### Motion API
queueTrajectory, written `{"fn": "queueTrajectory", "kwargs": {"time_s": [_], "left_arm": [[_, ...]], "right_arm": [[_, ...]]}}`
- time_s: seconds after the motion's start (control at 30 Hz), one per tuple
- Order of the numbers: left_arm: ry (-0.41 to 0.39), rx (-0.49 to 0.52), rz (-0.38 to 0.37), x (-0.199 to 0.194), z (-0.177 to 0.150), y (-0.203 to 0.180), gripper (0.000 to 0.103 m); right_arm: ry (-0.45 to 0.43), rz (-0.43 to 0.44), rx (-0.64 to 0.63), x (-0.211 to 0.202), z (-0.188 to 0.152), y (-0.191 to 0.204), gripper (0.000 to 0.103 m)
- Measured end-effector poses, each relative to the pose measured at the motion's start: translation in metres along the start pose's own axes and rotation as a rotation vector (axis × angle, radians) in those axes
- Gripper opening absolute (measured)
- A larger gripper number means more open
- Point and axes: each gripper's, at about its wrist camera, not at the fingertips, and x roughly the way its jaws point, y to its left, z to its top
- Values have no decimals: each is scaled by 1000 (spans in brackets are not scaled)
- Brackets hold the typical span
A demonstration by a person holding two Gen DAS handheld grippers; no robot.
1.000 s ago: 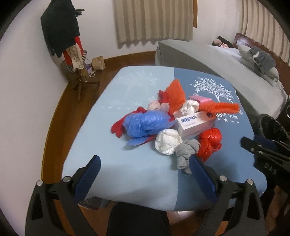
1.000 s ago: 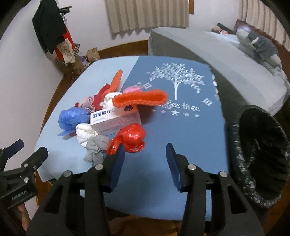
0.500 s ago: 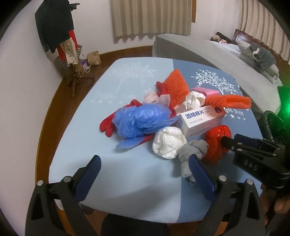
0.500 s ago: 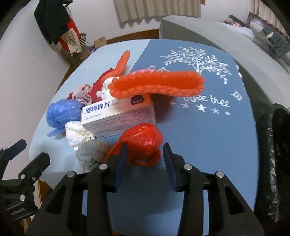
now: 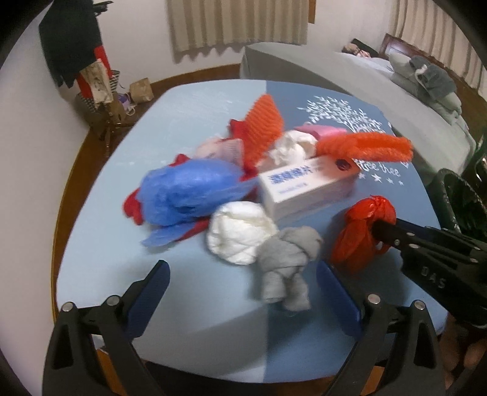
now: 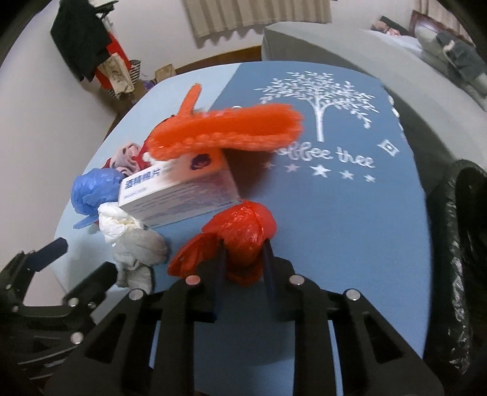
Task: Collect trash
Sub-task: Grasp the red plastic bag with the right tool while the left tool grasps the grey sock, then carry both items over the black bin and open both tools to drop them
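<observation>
The right hand-held gripper (image 6: 243,259) is closing its 2 jaws on the red bag (image 6: 243,234), apparently already pinching it, on the bench (image 6: 334,213) beside the box (image 6: 176,195). The left hand-held gripper (image 5: 243,292) hangs wide open, empty, near the grey wad (image 5: 289,259).

Right claw (image 6: 243,259) closing, left claw (image 5: 243,286) agape

**A dim bedroom around a blue-clothed table**

White plaster walls (image 5: 27,128) meet a brown wooden floor (image 5: 91,143). Beige pleated curtains (image 5: 237,24) hang at the far wall. A wide bed under a grey cover (image 6: 350,45) fills the right side, with folded grey bedding (image 5: 426,79) piled by its dark wooden headboard (image 5: 395,42). In the left corner, a wooden coat stand draped with dark and red clothes (image 5: 73,51) rises over a small brown paper bag (image 5: 141,90). The table's two-tone blue cloth with a white tree print (image 6: 334,213) spreads across the middle.
</observation>
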Motion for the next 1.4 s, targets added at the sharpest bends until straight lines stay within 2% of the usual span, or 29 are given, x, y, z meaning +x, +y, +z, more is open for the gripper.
{"fn": "queueTrajectory", "kwargs": {"time_s": [0.3, 0.37, 0.43, 0.47, 0.57, 0.67, 1.0, 1.4], "left_arm": [[61, 29, -17, 26, -1, -26, 78], [76, 31, -21, 30, -3, -28, 69], [102, 32, -32, 35, -5, -29, 41], [117, 28, -38, 38, -6, -28, 31], [112, 19, -42, 36, -6, -26, 25], [115, 13, -51, 29, -5, -26, 23], [50, 21, -42, -18, 6, -37, 22], [14, 62, -81, -61, 15, -98, 22]], "right_arm": [[-17, -27, 33, -15, -6, -23, 21], [-18, -30, 35, -17, -7, -26, 21], [-17, -30, 37, -19, -8, -27, 21], [-18, -31, 37, -20, -8, -26, 21], [-20, -33, 41, -23, -8, -27, 21], [-23, -36, 44, -27, -10, -28, 21], [-54, -50, 66, -59, -10, -37, 21], [-99, -113, 110, -117, -17, -88, 21]]}}
